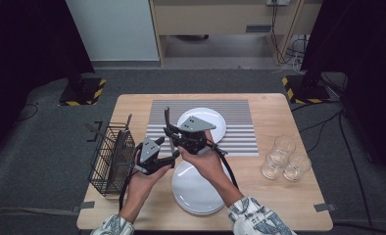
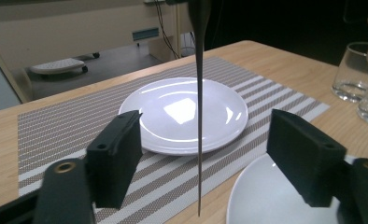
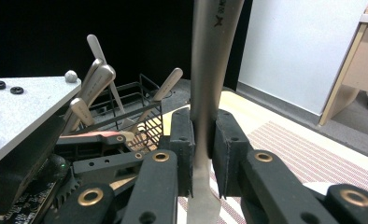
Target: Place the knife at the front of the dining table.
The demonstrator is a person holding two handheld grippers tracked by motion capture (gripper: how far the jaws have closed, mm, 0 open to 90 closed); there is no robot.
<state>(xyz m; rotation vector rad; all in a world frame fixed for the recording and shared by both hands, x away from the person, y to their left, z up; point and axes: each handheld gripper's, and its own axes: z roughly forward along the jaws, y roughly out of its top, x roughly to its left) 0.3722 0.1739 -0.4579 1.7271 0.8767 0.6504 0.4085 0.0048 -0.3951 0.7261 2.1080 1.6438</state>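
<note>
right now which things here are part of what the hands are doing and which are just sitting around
In the job, as far as I can judge:
- right claw, clamped on a metal utensil
- left claw, open
- wire basket holding more utensils
- plate on the striped mat, probably

Just lying about:
- nearer plates
- glasses

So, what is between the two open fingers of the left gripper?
A thin upright piece of cutlery hangs there in the left gripper view, touching neither of the fingers. The right gripper holds it. Behind it lies a white plate on the striped mat.
</note>
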